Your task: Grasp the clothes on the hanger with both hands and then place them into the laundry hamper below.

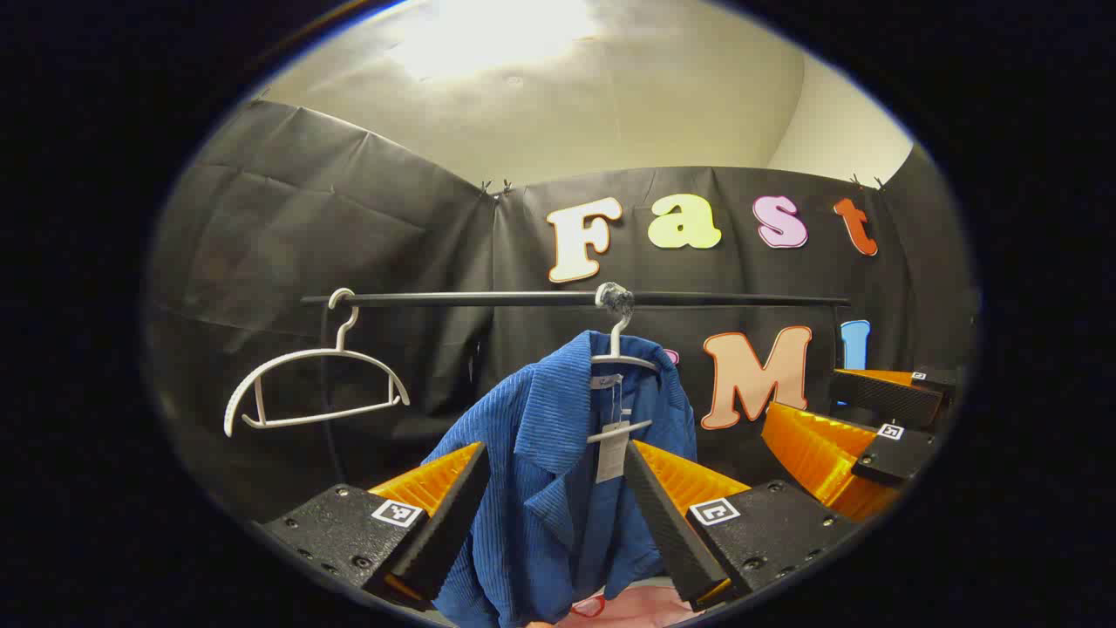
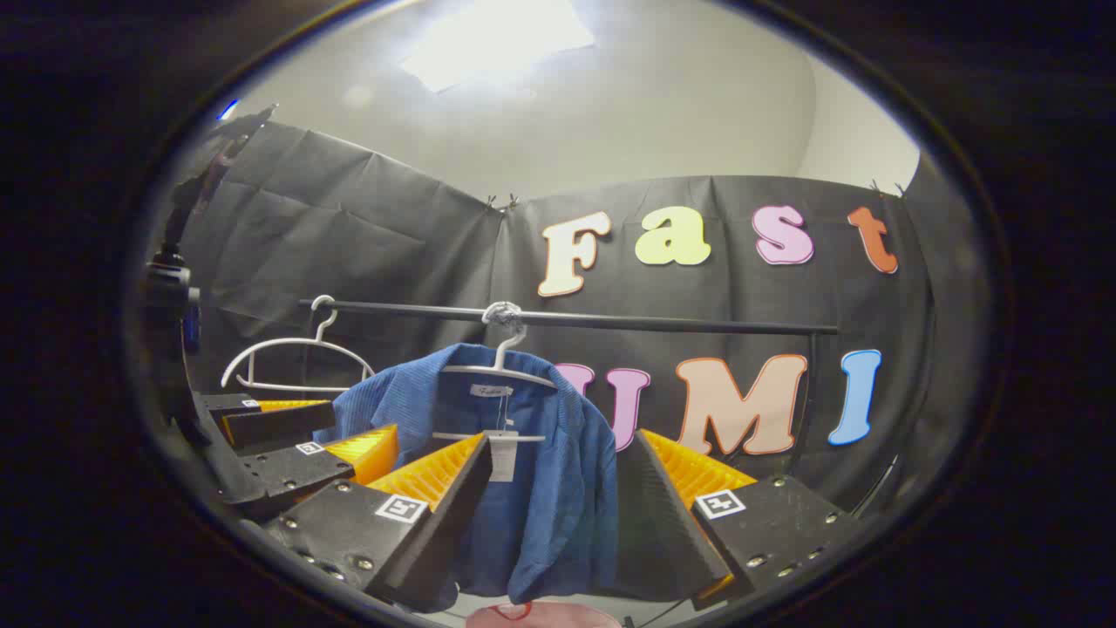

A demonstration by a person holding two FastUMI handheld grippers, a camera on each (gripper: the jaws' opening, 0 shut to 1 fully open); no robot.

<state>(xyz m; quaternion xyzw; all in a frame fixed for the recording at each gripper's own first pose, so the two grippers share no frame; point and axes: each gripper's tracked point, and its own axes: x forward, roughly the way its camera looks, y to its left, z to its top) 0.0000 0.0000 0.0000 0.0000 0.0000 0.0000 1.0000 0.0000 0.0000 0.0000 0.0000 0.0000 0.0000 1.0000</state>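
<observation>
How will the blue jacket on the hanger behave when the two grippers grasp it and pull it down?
The blue jacket is ribbed cloth that hangs in folds, so it will likely be floppy and sag between the grippers. Its ridged surface should give the fingers fair grip. The white hanger looks tied to the rail, so the jacket may catch before it slips off.

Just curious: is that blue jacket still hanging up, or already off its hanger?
Still hanging: the blue corduroy jacket drapes from its white hanger hooked on the black rail.

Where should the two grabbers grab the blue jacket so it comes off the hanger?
Probably at the shoulders of the blue jacket, one open gripper each side of the white hanger, coming from the front. The jacket drapes open-fronted there, so both halves could slide off together.
</observation>
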